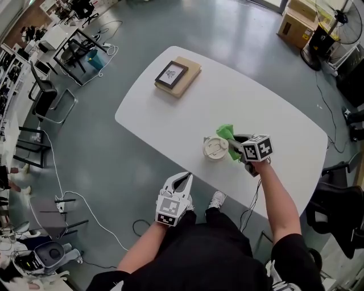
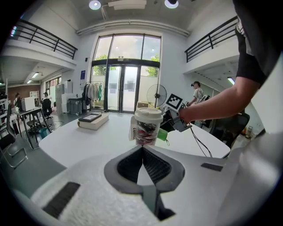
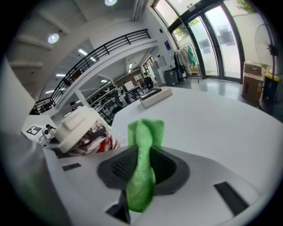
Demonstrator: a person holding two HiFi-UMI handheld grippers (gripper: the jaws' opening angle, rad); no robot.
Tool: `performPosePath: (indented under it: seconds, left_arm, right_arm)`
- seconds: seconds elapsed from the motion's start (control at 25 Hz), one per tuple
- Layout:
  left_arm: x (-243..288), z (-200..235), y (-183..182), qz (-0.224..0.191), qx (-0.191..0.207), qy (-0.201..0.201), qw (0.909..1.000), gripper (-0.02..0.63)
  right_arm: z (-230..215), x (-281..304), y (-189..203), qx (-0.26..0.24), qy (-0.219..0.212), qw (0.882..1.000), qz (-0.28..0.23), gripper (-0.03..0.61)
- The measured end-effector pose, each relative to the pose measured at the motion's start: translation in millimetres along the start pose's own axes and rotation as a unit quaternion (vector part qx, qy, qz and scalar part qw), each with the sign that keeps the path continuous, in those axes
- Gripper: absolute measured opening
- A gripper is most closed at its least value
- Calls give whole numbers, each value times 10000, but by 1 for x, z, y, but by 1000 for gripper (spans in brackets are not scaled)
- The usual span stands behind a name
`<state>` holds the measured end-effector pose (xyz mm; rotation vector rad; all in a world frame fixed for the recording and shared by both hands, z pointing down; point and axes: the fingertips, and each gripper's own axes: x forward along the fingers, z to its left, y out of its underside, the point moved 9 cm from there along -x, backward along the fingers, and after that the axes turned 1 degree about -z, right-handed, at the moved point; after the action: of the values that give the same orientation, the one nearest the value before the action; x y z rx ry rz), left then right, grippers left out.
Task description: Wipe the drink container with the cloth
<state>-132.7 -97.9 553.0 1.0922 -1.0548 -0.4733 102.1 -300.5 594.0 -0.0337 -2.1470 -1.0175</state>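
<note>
Cloth (image 3: 145, 132) is pinched in the right gripper (image 3: 141, 154), drink container (image 3: 84, 132) just off its left jaw, contact not confirmed, so wiping is judged barely begun; left gripper (image 2: 142, 149), pressed together and empty, is held well short of it.

Bright daylight all over. Glass doors (image 2: 126, 77) glow white at 12 o'clock, left gripper view. Ceiling lamps (image 2: 94, 5) shine at 11 and 1. Gripper views bend at edges, black corners. Shadows soft on table (image 1: 267, 96).
</note>
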Motion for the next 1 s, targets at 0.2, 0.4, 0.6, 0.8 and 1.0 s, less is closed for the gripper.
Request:
performPosePath:
  seconds: [0.2,0.4,0.6,0.8,1.0]
  left_arm:
    - [-4,1,-23,-239,-60,50,9997,14]
    - [-7,0,-46,-595,-51,183,9980,14]
    - [-8,4,-77,-1046,-20,262,9942,14]
    - [-10,9,-101,-1356,180,244,9903,14]
    - [-11,11,-114,-1553,296,277,9870,14]
  right_arm:
    - [26,-43,-23,-454,301,9953,-799,95]
    - [58,-92,-60,-794,383,9784,-1870,95]
    - [101,-123,-82,-1142,452,9551,-2697,97]
    - [138,-142,-76,-1216,632,9312,-3377,94]
    - [161,-157,-63,-1160,914,9111,-3848,95]
